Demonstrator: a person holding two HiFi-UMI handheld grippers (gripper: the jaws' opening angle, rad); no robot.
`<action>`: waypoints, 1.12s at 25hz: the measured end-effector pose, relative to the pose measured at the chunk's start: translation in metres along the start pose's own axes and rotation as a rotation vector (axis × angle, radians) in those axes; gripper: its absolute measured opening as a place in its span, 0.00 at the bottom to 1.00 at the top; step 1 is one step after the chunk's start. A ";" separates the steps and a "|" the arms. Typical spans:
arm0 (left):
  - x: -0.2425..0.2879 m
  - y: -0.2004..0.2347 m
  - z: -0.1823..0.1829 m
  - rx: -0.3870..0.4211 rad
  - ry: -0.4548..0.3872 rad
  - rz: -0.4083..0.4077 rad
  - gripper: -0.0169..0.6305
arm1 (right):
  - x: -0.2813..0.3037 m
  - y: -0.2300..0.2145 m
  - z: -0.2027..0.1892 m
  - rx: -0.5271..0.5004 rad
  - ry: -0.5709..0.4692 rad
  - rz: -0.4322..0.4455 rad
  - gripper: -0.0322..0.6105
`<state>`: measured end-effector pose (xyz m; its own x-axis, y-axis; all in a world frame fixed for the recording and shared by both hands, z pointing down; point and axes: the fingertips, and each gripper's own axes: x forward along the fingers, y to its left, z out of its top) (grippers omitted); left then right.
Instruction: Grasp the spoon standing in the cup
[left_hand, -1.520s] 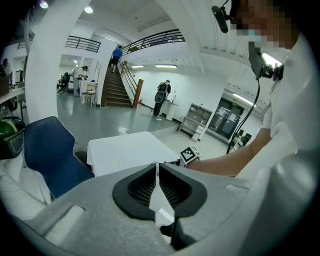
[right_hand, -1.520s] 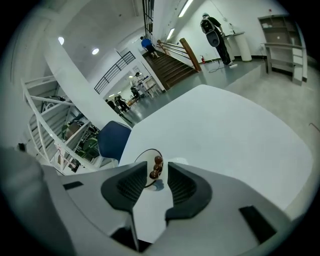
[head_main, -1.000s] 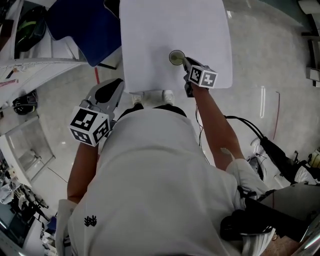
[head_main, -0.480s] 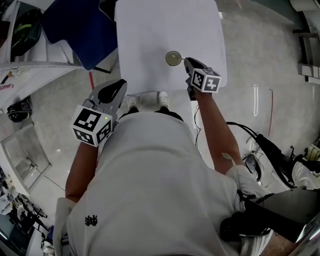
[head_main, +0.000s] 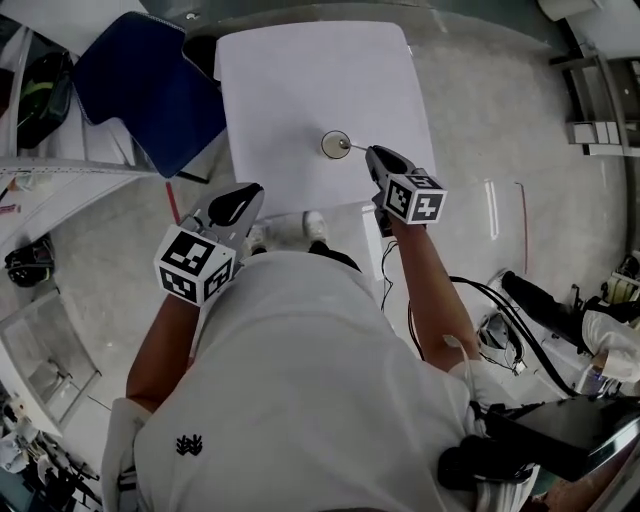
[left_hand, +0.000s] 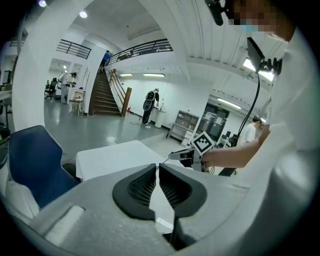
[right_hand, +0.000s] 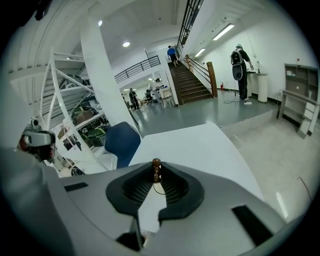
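A small cup (head_main: 335, 144) stands on the white table (head_main: 290, 90) near its front edge. A thin spoon (head_main: 354, 148) leans out of the cup toward the right. My right gripper (head_main: 372, 156) is shut on the spoon's handle, just right of the cup. In the right gripper view the handle's brown knob (right_hand: 156, 168) sticks up between the closed jaws. My left gripper (head_main: 238, 205) hangs off the table's front left corner, shut with nothing in it. From the left gripper view its jaws meet at the tips (left_hand: 158, 167), and the right gripper (left_hand: 175, 155) shows beyond them.
A blue chair (head_main: 150, 90) stands at the table's left side. Cables (head_main: 500, 300) and equipment lie on the floor to the right. White shelving (head_main: 40, 150) runs along the left. People stand far off by the stairs (right_hand: 190, 80).
The head view has shifted, so table and cup sit lower in the picture. My right gripper has drawn back to the right of the cup, and the spoon handle now shows between them.
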<state>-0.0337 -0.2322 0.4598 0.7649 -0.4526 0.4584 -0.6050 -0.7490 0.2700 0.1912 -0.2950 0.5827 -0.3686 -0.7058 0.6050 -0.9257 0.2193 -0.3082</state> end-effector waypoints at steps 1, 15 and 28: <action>-0.002 0.001 0.000 0.008 -0.001 -0.010 0.07 | -0.006 0.005 0.003 0.000 -0.005 -0.005 0.13; -0.038 0.008 -0.012 0.069 0.013 -0.116 0.07 | -0.080 0.094 0.010 -0.026 -0.072 -0.011 0.13; -0.067 0.020 -0.029 0.085 0.021 -0.196 0.07 | -0.107 0.160 0.002 -0.040 -0.119 -0.028 0.13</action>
<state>-0.1036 -0.2031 0.4592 0.8604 -0.2849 0.4225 -0.4239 -0.8603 0.2831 0.0826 -0.1855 0.4669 -0.3325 -0.7865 0.5205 -0.9389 0.2237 -0.2617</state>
